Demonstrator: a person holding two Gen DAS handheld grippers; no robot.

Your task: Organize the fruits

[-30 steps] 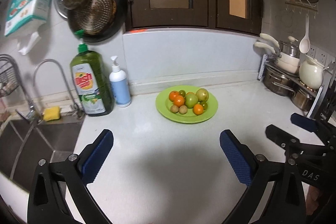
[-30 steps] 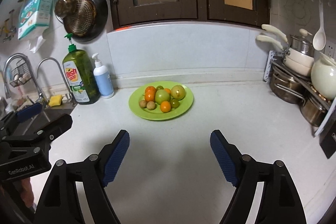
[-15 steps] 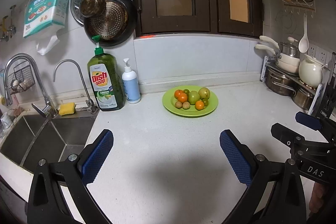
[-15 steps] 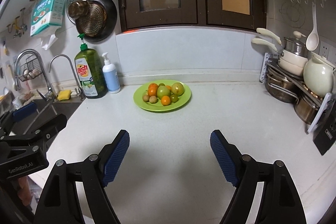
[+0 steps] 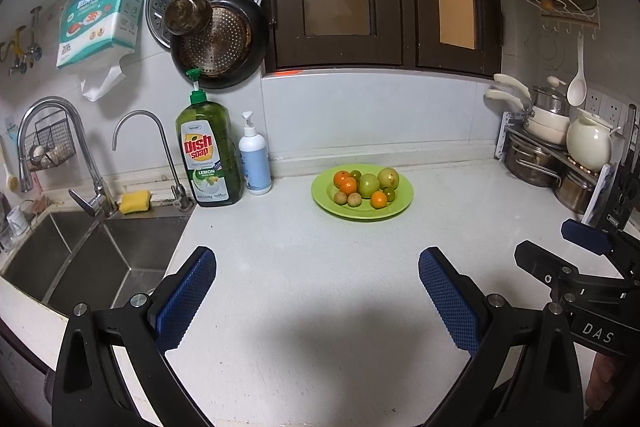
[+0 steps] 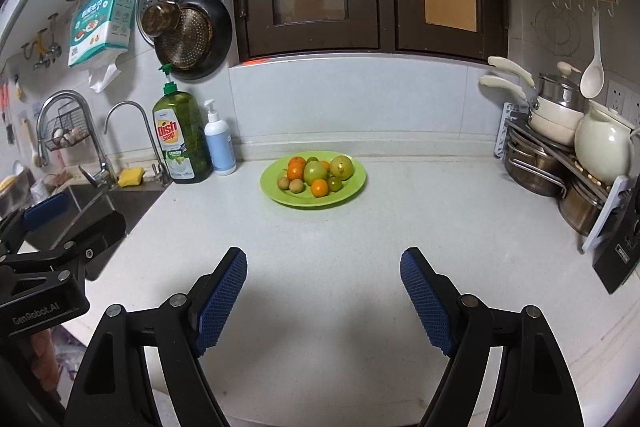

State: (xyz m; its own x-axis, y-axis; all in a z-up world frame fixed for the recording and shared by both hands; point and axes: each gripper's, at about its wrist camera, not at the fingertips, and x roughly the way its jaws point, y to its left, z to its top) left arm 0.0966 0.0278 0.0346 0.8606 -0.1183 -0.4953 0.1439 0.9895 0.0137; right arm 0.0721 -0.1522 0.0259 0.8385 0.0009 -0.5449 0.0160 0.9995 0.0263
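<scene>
A lime-green plate (image 5: pixel 400 205) (image 6: pixel 352 189) rests on the white counter near the back wall. It carries several fruits: orange mandarins (image 5: pixel 378 200) (image 6: pixel 319 187), green tomatoes (image 5: pixel 368 185) (image 6: pixel 315 172) and small brown round fruits (image 5: pixel 354 200) (image 6: pixel 296 185). My left gripper (image 5: pixel 318 293) hovers over the counter's front part, well short of the plate, open with nothing between its blue pads. My right gripper (image 6: pixel 323 291) is likewise open and empty, far in front of the plate. Each gripper shows at the other view's edge.
A steel sink (image 5: pixel 80 259) with taps lies to the left. A green dish-soap bottle (image 5: pixel 210 155) and a white pump bottle (image 5: pixel 255 163) stand beside it. A rack of pots with a cream kettle (image 5: pixel 588 143) fills the right side. Pans hang on the wall.
Both grippers have pulled back from the plate, which now looks smaller and farther. More of the sink and wall shows. The jaws kept the same width.
</scene>
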